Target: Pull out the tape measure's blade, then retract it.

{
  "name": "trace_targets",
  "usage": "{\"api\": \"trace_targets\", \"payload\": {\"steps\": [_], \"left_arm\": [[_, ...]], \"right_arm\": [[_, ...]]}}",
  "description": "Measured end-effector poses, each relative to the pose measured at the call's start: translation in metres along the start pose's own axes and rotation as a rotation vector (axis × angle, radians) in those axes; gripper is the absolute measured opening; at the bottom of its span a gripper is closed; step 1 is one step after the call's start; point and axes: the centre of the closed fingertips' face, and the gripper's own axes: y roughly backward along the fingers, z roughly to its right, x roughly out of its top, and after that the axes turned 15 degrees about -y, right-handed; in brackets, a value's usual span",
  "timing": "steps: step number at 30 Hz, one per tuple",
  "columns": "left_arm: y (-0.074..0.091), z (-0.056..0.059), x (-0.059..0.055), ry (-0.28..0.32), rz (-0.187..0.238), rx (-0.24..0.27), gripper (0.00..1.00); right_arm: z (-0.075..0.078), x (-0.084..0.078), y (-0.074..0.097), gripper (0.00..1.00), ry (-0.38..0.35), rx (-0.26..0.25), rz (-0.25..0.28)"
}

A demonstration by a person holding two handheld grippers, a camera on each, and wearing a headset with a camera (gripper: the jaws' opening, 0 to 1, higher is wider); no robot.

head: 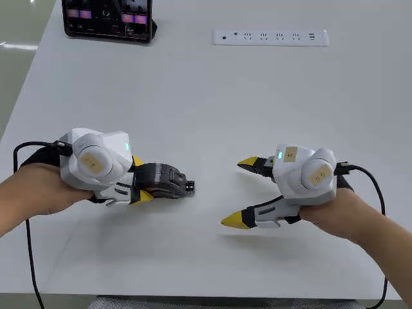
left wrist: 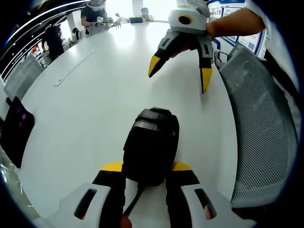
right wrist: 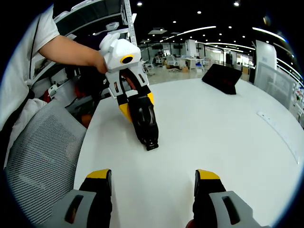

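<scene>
The back of the tape measure (head: 164, 179) is tucked away between the jaws of the left gripper (head: 141, 179), so only its front half is on show from the head view. Any lettering on the case is too dark to read. In the left gripper view the case blocks its own front end. The black cable (head: 27, 238) from the left gripper runs off the bottom of the head view.

Now the room to move. The white table (head: 212, 96) lies bare between the two grippers, and they sit well apart. Its near edge runs just below both hands. A mesh chair (left wrist: 256, 128) sits just past that edge. Far across the table are a power strip (head: 270, 37) and a dark tablet (head: 106, 18), which the top of the head view cuts off.

The tape measure is a chunky black case, lying low on the table left of centre, nose pointing at the right gripper (head: 241, 192). The right gripper view shows a small tab at the nose, right at the mouth of the case, with no length of blade drawn out.

The left gripper is clamped on the case, one yellow tip on each side. The right gripper is released, its yellow-tipped jaws spread wide, grasping nothing, hovering just over the table and aimed at the nose of the tape measure.
</scene>
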Motion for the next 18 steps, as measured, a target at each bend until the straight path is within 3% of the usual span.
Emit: {"api": "trace_targets", "payload": {"steps": [18], "left_arm": [[-0.002,-0.001,0.000,-0.095,-0.014,0.003,0.27]], "right_arm": [[-0.001,0.017,-0.028,0.48,0.060,0.046,0.021]]}}
